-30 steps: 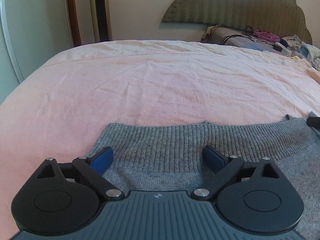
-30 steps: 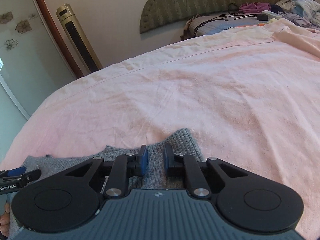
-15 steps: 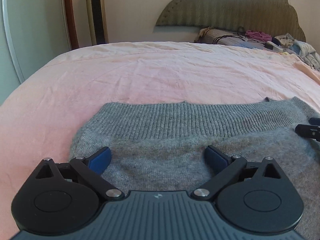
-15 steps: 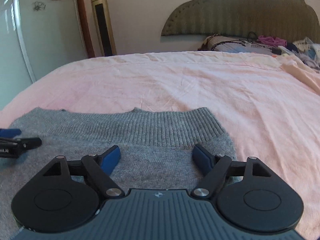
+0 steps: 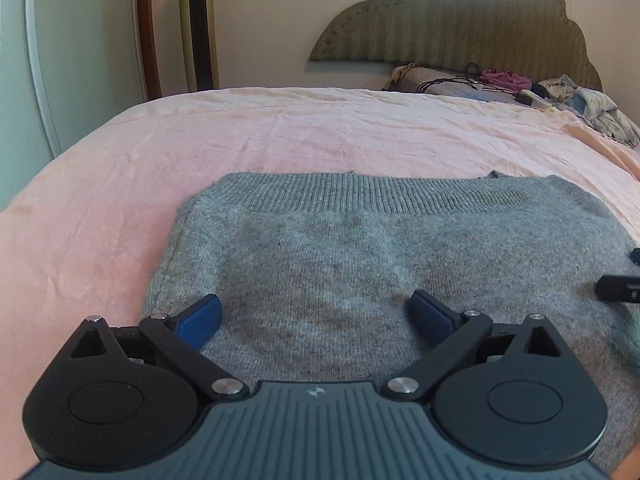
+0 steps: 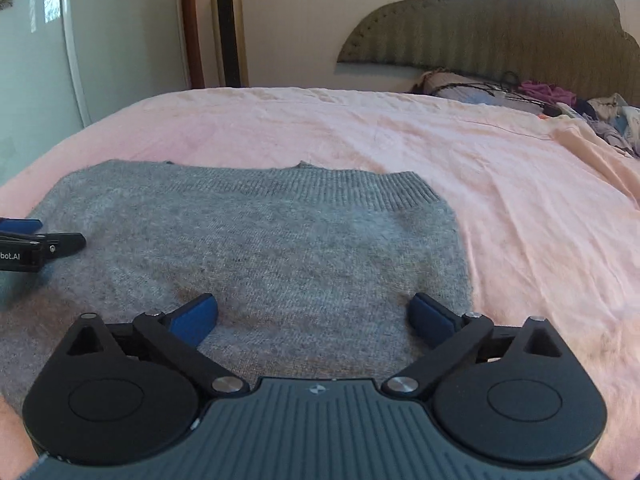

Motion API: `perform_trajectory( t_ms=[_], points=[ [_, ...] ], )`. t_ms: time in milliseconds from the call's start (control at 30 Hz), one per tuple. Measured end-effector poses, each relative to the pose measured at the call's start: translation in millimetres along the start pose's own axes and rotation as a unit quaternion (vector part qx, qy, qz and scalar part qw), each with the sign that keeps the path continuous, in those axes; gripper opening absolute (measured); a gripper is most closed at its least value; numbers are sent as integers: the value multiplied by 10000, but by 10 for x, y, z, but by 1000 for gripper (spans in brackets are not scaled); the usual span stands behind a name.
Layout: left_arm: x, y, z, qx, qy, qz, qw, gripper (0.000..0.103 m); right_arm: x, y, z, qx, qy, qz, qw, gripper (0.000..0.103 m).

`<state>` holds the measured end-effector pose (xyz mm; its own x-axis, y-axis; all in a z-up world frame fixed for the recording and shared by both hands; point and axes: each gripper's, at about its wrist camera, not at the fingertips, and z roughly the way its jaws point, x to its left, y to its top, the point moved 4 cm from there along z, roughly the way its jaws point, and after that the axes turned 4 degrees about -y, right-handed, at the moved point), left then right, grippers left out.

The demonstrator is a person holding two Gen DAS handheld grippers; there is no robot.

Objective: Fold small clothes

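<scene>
A grey knitted garment (image 5: 360, 248) lies flat on the pink bed sheet (image 5: 280, 140), its ribbed hem (image 5: 380, 196) along the far edge. My left gripper (image 5: 314, 304) hovers open over the garment's left half, nothing between its blue pads. In the right wrist view the same garment (image 6: 260, 240) lies under my right gripper (image 6: 313, 302), whose jaws are opening wide; only flat cloth shows below them and the pads press on nothing. Each gripper's tip shows in the other's view: the right gripper (image 5: 618, 294) at the right edge, the left gripper (image 6: 40, 244) at the left edge.
A padded headboard (image 5: 460, 28) stands at the back right, with a pile of loose clothes and cables (image 5: 560, 96) on the bed below it. A tall tower fan (image 5: 198, 28) and a pale wardrobe door (image 5: 80, 60) stand behind the bed on the left.
The right gripper was shut on the ribbed hem, then let go and opened wide while levelling out. Both grippers drew back toward me, so more of the garment now shows.
</scene>
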<state>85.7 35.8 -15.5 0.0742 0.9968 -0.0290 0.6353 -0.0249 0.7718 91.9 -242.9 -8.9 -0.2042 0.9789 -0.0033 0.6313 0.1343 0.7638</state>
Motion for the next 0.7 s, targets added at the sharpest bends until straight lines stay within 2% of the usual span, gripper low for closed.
perform_trajectory(
  t_ms=[100, 167, 233, 267, 367, 400, 433, 533, 600, 700],
  points=[
    [0, 5, 23, -21, 24, -38, 10000, 101, 54, 59, -161, 54, 15, 170, 9998, 90],
    [-7, 5, 33, -30, 43, -27, 10000, 101, 118, 20, -196, 18, 97, 85, 9999, 92],
    [-8, 0, 32, -29, 24, -27, 10000, 101, 135, -103, -96, 163, 63, -33, 9998, 99],
    [-16, 1, 25, -18, 34, -28, 10000, 101, 116, -152, -76, -19, 144, -107, 9998, 100],
    [15, 3, -161, 19, 156, -173, 9997, 101, 104, -119, -110, 70, 137, -140, 9998, 99],
    [78, -10, -296, -16, 42, -352, 9994, 101, 92, -95, -184, 134, 80, -70, 9999, 93],
    [157, -37, -430, -72, -86, -553, 9984, 101, 51, -74, -272, 150, 144, 134, 9997, 88],
    [465, -203, -762, -160, -231, -1139, 9931, 101, -252, -101, -608, -69, 656, 932, 9935, 89],
    [630, -340, -858, 25, -216, -1343, 9907, 101, -514, -187, -718, 9, 538, 1284, 9903, 88],
    [698, -462, -881, 257, -253, -1322, 9906, 100, -743, -359, -693, 400, 422, 1482, 9872, 87]
  ],
)
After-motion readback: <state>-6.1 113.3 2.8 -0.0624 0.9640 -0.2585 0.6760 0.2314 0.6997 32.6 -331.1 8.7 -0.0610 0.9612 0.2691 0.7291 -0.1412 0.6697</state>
